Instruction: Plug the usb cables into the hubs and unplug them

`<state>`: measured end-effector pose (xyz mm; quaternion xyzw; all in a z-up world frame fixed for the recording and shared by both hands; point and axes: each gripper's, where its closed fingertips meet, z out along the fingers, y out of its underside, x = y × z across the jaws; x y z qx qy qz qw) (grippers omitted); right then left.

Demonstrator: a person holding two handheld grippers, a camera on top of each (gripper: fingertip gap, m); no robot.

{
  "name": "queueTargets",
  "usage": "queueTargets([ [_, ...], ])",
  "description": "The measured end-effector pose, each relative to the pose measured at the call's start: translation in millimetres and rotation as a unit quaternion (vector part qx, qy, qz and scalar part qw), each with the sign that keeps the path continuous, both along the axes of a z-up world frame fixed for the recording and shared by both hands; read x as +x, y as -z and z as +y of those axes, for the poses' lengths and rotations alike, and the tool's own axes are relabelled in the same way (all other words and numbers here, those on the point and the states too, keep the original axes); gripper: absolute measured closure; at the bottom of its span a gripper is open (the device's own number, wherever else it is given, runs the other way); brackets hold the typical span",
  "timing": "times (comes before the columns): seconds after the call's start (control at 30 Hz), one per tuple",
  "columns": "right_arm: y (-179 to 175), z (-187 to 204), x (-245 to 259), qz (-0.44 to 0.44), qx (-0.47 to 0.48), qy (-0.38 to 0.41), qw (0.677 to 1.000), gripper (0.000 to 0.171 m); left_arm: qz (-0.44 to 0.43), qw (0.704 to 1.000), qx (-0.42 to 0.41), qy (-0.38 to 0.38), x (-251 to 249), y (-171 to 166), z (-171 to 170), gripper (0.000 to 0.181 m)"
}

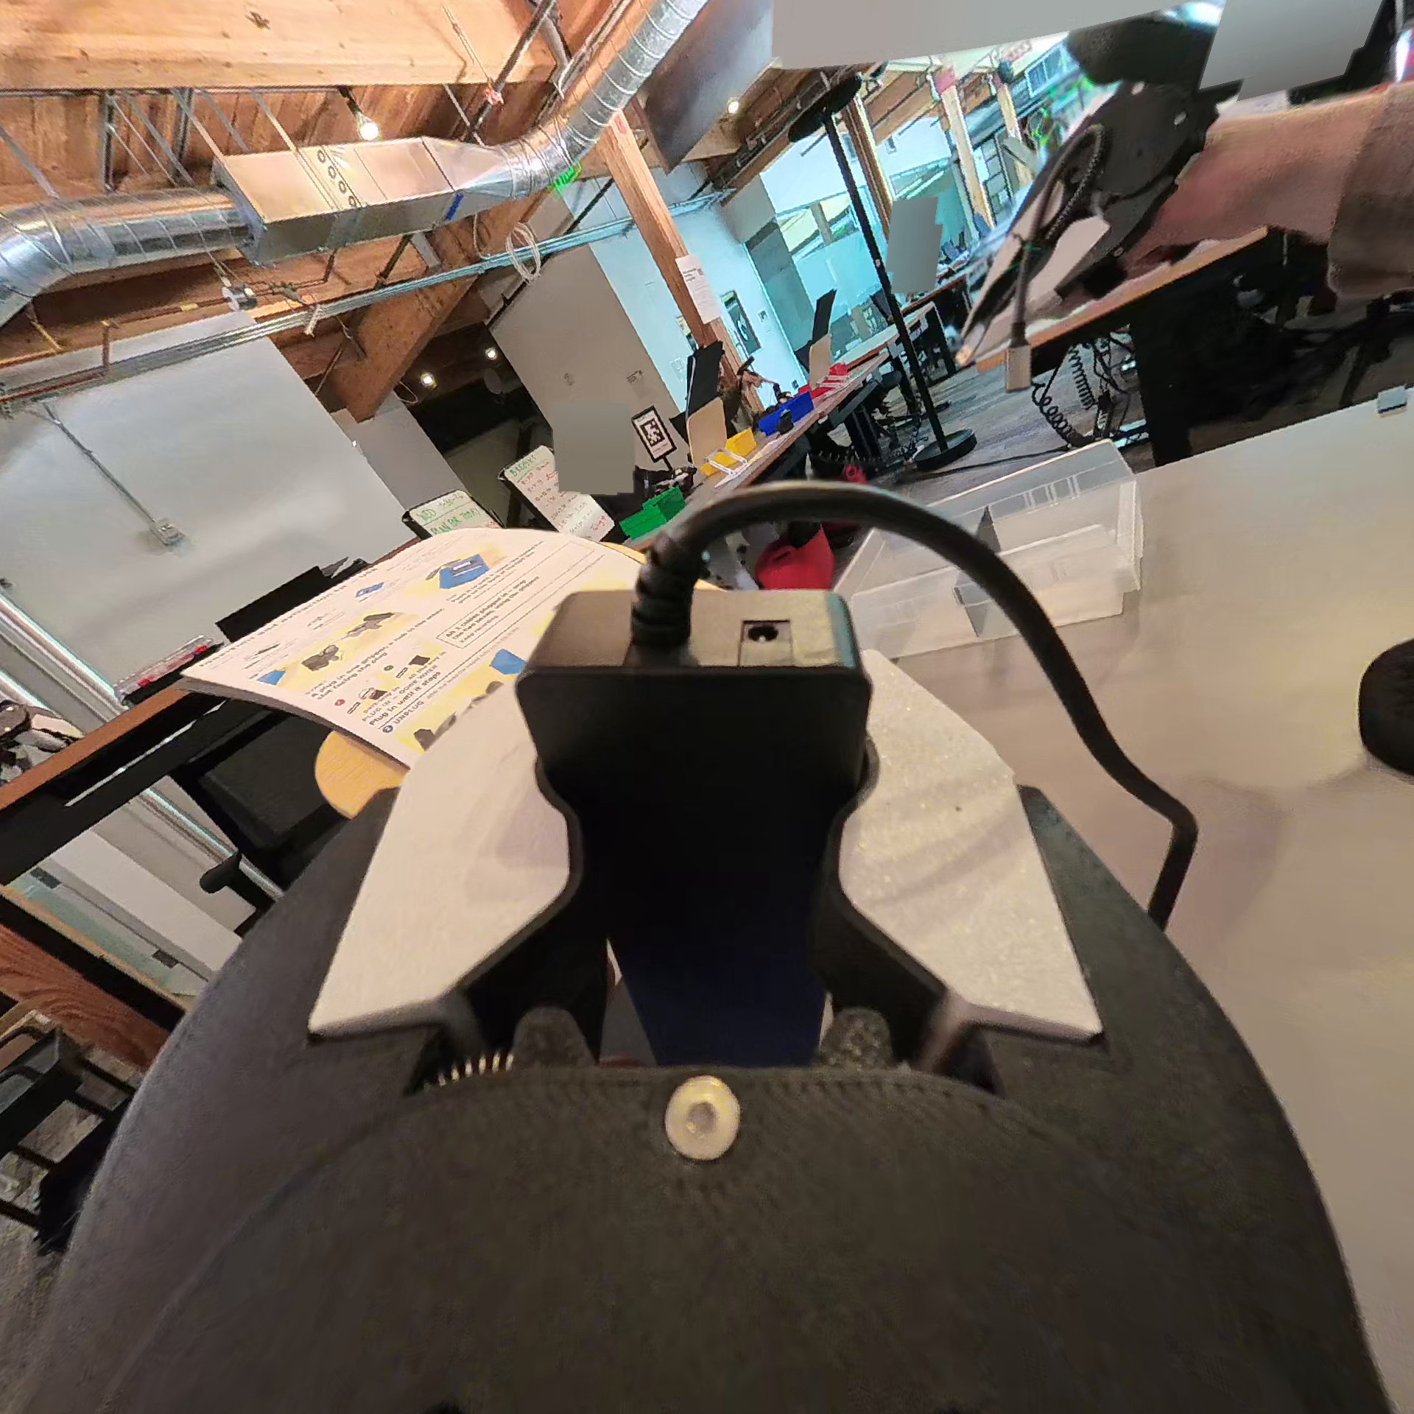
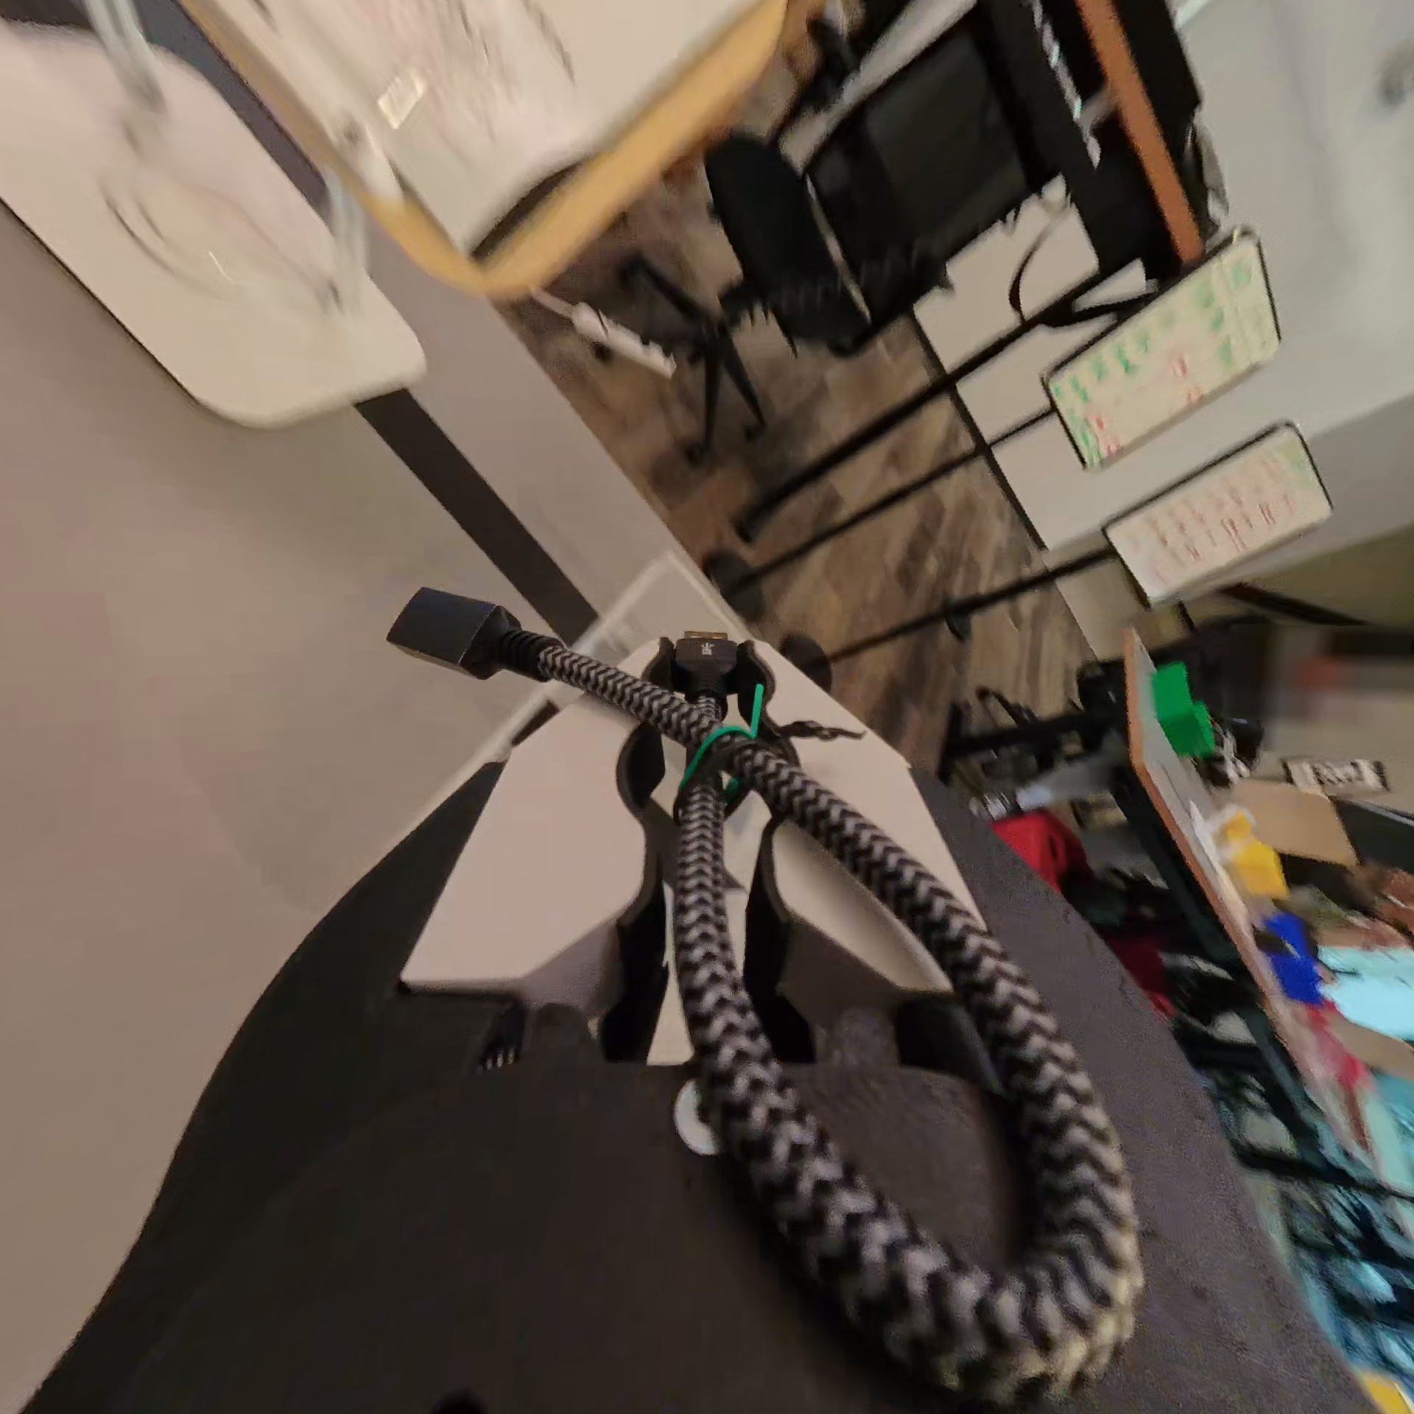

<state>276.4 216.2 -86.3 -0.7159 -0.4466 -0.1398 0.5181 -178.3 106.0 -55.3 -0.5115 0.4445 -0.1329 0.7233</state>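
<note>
My left gripper (image 1: pixel 692 734) is shut on a black USB hub (image 1: pixel 696 673), held up above the white table (image 1: pixel 1262 612). The hub's own black cable (image 1: pixel 1018 612) arcs from its far end down to the right. My right gripper (image 2: pixel 700 658) is shut on the black plug (image 2: pixel 700 652) of a braided black-and-white USB cable (image 2: pixel 842 1033). The cable is looped and tied with a green twist tie (image 2: pixel 734 746); its other dark connector (image 2: pixel 447 633) sticks out to the left. The right gripper also shows far off in the left wrist view (image 1: pixel 1102 206), held by a hand, cable dangling.
A clear plastic bin (image 1: pixel 1018 551) sits on the white table behind the hub. A printed instruction sheet (image 1: pixel 413 620) lies on a round wooden table to the left. A dark round object (image 1: pixel 1389 711) is at the right edge. Desks, chairs and whiteboards fill the room beyond. One gripper's finger ends stand about 50 cm off the other's.
</note>
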Motion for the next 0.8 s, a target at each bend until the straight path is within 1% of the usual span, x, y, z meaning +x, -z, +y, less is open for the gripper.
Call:
queueTargets([
  [0.07, 19, 4, 25, -0.039, -0.01, 0.033, 0.999, 0.157, 0.009, 1.0, -0.001, -0.004, 3, 2, 1, 0.115],
  [0.17, 41, 9, 44, -0.058, -0.027, 0.051, 0.997, 0.157, 0.017, 1.0, -0.004, 0.0, 9, 4, 2, 0.114],
  [0.23, 54, 14, 57, -0.09, -0.036, 0.067, 0.993, 0.157, 0.02, 1.0, -0.004, -0.001, 11, 6, 3, 0.115],
  [0.43, 93, 30, 98, -0.208, -0.083, 0.104, 0.969, 0.157, 0.03, 0.999, -0.014, 0.0, 16, 12, 9, 0.115],
  [0.57, 127, 37, 125, -0.296, -0.138, 0.112, 0.939, 0.157, 0.033, 0.999, -0.018, 0.003, 19, 15, 11, 0.115],
  [0.67, 149, 42, 143, -0.365, -0.177, 0.113, 0.907, 0.157, 0.036, 0.999, -0.02, 0.003, 20, 17, 12, 0.114],
  [0.8, 182, 49, 156, -0.441, -0.229, 0.094, 0.863, 0.157, 0.041, 0.999, -0.021, 0.004, 23, 18, 12, 0.114],
])
